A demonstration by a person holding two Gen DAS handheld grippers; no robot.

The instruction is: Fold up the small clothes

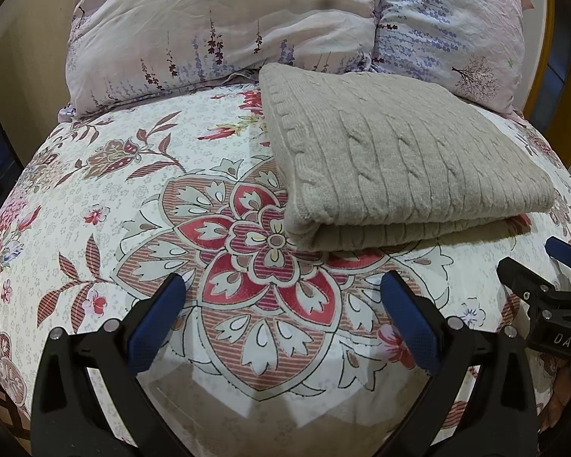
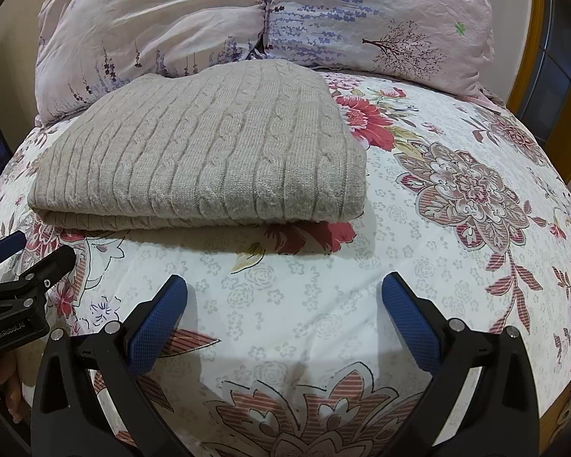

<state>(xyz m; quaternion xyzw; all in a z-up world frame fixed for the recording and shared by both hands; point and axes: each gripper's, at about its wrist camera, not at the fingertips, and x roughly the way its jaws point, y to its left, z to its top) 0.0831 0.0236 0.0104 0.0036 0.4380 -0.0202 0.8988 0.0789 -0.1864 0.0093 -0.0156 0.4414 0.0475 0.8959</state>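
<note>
A big bed (image 1: 95,198) fills both views. Its sheet is white with red and pink flowers and one big round flower shape. At the far edge of the bed lie two pillows (image 1: 217,26), side by side and touching. They are pale pink with purple plants and a small dark tree printed on them.

A grey knitted sweater (image 1: 399,160) lies folded on the bed, just in front of the pillows. It has a twisty rope pattern. Its far edge touches the pillows. Its folded edge faces the near edge of the bed, and you can see layers stacked there. In the right wrist view the sweater (image 2: 209,152) sits to the left of the middle.

The left gripper (image 1: 281,297) hangs above the sheet, near the sweater's folded edge but not touching it. Its blue fingers (image 1: 163,304) are spread wide apart and hold nothing.

The right gripper (image 2: 283,299) is the same. It is spread wide, holds nothing, and sits over bare sheet just before the sweater.
</note>
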